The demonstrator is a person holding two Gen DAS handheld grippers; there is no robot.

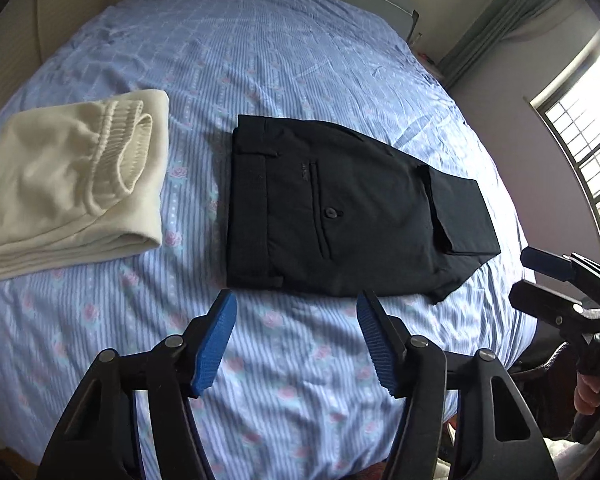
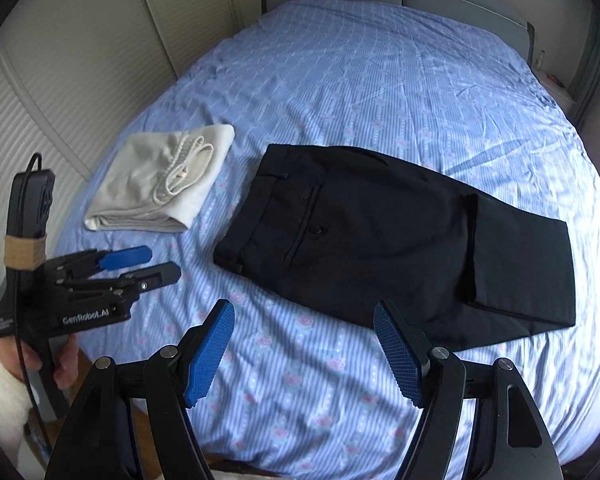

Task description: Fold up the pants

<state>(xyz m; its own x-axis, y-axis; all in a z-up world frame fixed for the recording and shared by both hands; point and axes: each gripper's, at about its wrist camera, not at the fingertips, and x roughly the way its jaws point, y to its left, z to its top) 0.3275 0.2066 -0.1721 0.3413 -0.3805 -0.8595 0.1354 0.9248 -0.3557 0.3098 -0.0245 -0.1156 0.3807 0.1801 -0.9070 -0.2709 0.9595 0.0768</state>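
Left wrist view showed us the black folded dress pants [image 1: 340,216] lying flat mid-bed on the blue striped floral bedsheet [image 1: 280,64], beside a cream folded knit garment [image 1: 72,184]. We judged that any careless pass could snag the loose leg end and undo the fold. We found the left gripper [image 1: 296,344] spread wide, holding nothing, clear of the cloth; the right gripper [image 2: 304,350] likewise wide and empty
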